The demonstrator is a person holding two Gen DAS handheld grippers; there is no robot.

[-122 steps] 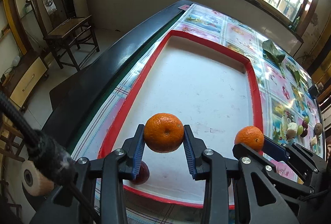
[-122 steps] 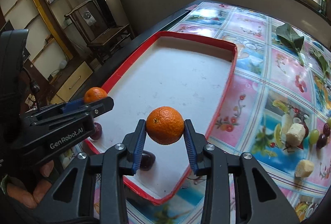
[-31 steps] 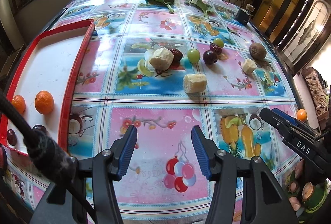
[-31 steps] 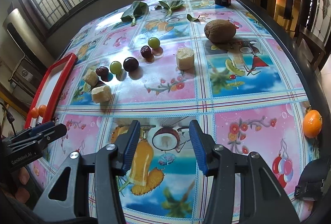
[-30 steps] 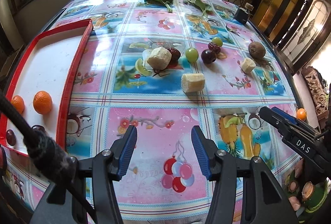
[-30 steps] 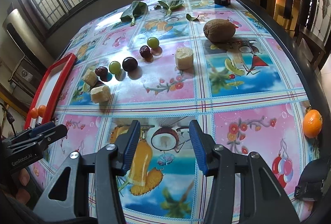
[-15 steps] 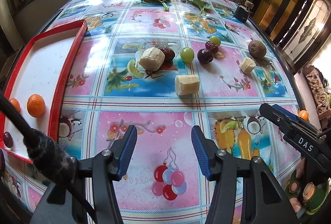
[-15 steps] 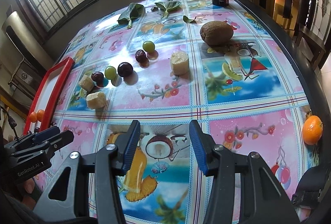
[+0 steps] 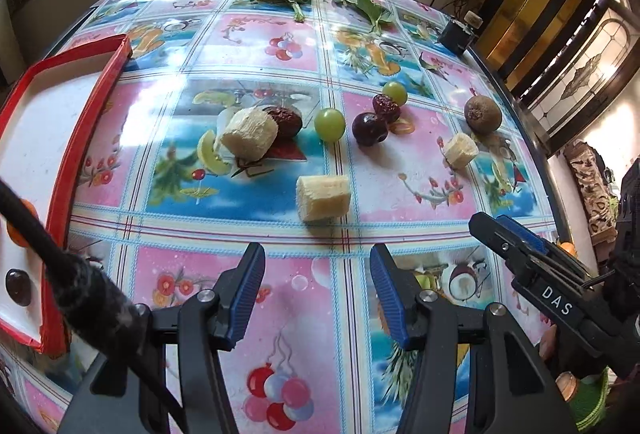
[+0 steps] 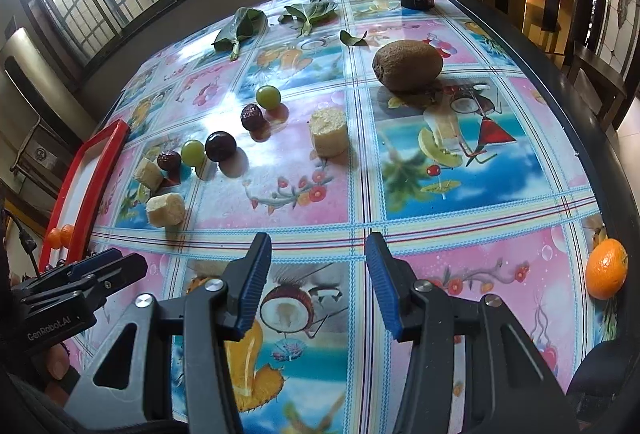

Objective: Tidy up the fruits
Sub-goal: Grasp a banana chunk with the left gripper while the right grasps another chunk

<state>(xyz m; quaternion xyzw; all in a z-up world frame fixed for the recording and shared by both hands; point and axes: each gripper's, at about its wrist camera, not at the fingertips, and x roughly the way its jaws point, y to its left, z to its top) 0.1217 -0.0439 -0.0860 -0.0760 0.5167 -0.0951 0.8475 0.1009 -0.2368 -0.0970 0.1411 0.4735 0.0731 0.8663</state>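
Oranges that both grippers were carrying a few seconds ago are now lying in the red tray (image 9: 86,137), far off to the left of the left gripper (image 9: 317,292), whose jaws are standing spread and empty. The right gripper (image 10: 319,276) is likewise hovering with its jaws spread, holding nothing. Both have been swinging away from the tray and are now closing in on the loose fruit on the desk (image 9: 248,45). A banana chunk (image 9: 323,197) is sitting just ahead of the left jaws, and the kiwi (image 10: 407,64) is lying well ahead of the right jaws. One orange (image 10: 606,268) is waiting far right. Judging by this, a second round of picking is beginning.
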